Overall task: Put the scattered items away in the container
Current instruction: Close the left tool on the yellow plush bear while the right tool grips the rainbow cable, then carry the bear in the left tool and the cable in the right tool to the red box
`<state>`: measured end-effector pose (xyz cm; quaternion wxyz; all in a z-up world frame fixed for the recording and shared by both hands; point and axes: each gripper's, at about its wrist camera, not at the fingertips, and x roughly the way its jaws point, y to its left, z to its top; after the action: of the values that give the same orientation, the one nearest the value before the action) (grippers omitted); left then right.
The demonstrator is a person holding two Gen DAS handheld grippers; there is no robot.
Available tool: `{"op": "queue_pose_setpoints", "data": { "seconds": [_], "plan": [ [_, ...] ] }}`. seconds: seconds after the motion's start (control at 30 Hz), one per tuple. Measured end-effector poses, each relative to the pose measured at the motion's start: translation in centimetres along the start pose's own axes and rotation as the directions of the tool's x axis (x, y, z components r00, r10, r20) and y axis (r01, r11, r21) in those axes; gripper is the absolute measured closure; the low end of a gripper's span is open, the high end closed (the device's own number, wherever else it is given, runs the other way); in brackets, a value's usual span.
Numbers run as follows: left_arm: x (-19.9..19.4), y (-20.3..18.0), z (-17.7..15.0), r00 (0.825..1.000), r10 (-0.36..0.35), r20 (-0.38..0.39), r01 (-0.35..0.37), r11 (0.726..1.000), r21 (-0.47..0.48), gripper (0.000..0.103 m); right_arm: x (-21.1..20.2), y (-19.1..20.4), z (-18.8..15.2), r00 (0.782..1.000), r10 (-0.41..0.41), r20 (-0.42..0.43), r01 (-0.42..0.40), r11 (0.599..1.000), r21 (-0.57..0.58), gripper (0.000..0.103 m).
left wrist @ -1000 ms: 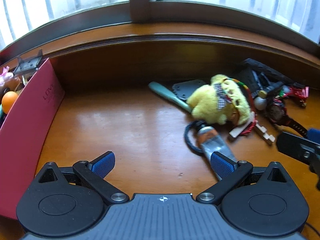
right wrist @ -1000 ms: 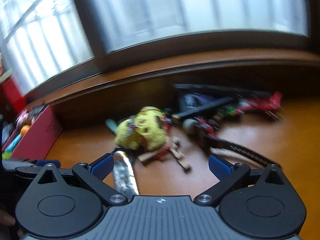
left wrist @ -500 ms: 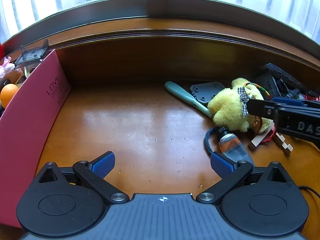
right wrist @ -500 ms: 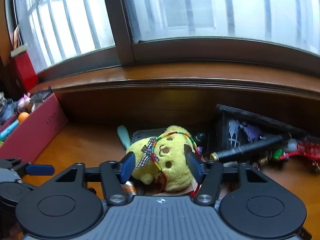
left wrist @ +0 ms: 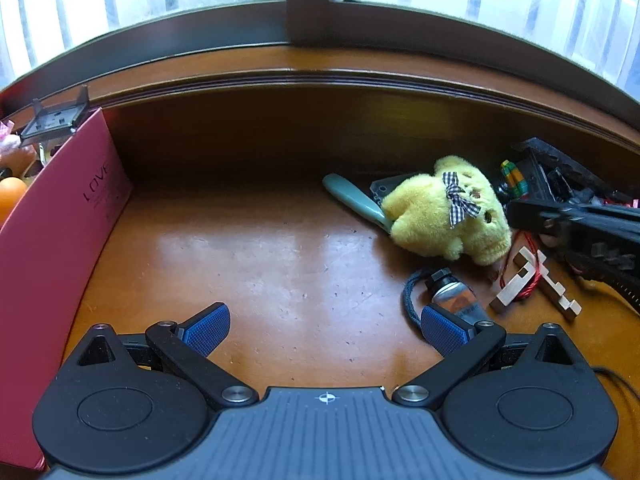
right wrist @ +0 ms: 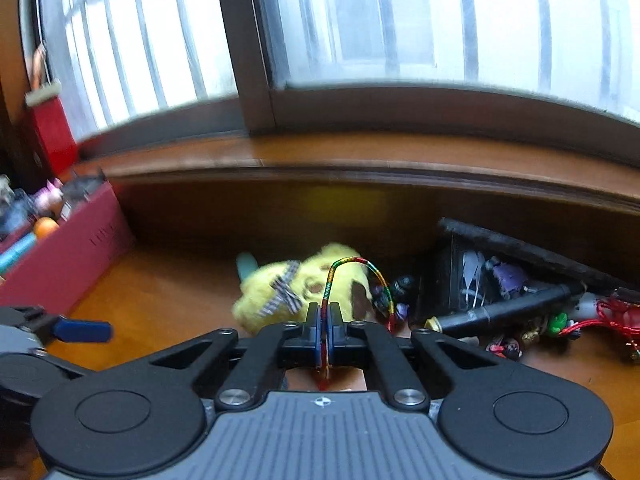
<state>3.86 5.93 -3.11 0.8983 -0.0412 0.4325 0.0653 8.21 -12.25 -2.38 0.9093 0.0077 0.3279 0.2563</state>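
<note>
A yellow plush toy [left wrist: 448,212] with a checked bow lies on the wooden desk, right of centre. Its rainbow cord loop [right wrist: 352,266] arches up from the toy [right wrist: 288,292], and my right gripper [right wrist: 325,326] is shut on that loop just in front of it. The right gripper's dark body [left wrist: 576,224] reaches in beside the toy in the left wrist view. My left gripper [left wrist: 324,326] is open over bare desk, holding nothing. The red box [left wrist: 52,216] stands at the far left, with an orange ball [left wrist: 10,200] and other items in it.
A teal handle [left wrist: 354,202], a paint tube [left wrist: 456,300] with a dark cord and wooden puzzle pieces [left wrist: 532,284] lie around the toy. A black tray [right wrist: 516,264] with small toys, a black tube [right wrist: 508,310] and red string [right wrist: 616,316] crowd the right. A raised window sill runs behind.
My right gripper swung in over the yellow toy and went from wide open to shut on its rainbow loop. The left gripper drifted slightly and stayed open.
</note>
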Motion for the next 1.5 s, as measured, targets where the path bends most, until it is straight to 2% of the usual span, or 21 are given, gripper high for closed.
{"op": "queue_pose_setpoints", "data": {
  "seconds": [0.2, 0.43, 0.67, 0.9, 1.13, 1.2, 1.3, 1.5],
  "plan": [
    [-0.3, -1.9, 1.1, 0.999, -0.028, 0.035, 0.025, 0.996, 0.083, 0.000, -4.3, -0.6, -0.8, 1.000, -0.013, 0.028, 0.013, 1.000, 0.029, 0.099],
    [0.7, -6.3, 3.3, 0.993, -0.077, 0.094, 0.052, 0.969, 0.243, 0.000, -8.9, -2.6, -4.3, 0.999, -0.050, 0.020, 0.047, 0.990, 0.133, 0.099],
    [3.5, -9.2, 4.2, 0.992, -0.093, 0.089, 0.059, 0.944, 0.323, 0.000, -9.7, -4.2, -6.6, 0.997, -0.073, 0.001, 0.071, 0.971, 0.228, 0.099],
    [5.7, -9.2, 4.5, 0.991, -0.105, 0.083, 0.072, 0.939, 0.335, 0.000, -8.5, -4.8, -7.8, 0.998, -0.062, -0.034, 0.069, 0.955, 0.289, 0.099],
    [7.3, -9.0, 4.3, 0.994, -0.095, 0.060, 0.073, 0.953, 0.294, 0.002, -8.0, -5.0, -8.0, 0.997, -0.054, -0.047, 0.066, 0.949, 0.308, 0.099],
    [7.0, -8.7, 4.1, 0.991, -0.111, 0.079, 0.084, 0.954, 0.289, 0.010, -7.9, -5.0, -8.0, 0.998, -0.048, -0.046, 0.060, 0.950, 0.306, 0.099],
    [6.3, -8.3, 3.8, 0.984, -0.139, 0.111, 0.103, 0.955, 0.280, 0.015, -7.8, -5.0, -7.9, 0.998, -0.040, -0.038, 0.050, 0.951, 0.305, 0.099],
    [4.2, -7.0, 3.6, 0.974, -0.157, 0.164, 0.111, 0.960, 0.256, 0.018, -7.9, -4.9, -7.6, 1.000, -0.027, -0.009, 0.028, 0.954, 0.297, 0.099]
  ]
}}
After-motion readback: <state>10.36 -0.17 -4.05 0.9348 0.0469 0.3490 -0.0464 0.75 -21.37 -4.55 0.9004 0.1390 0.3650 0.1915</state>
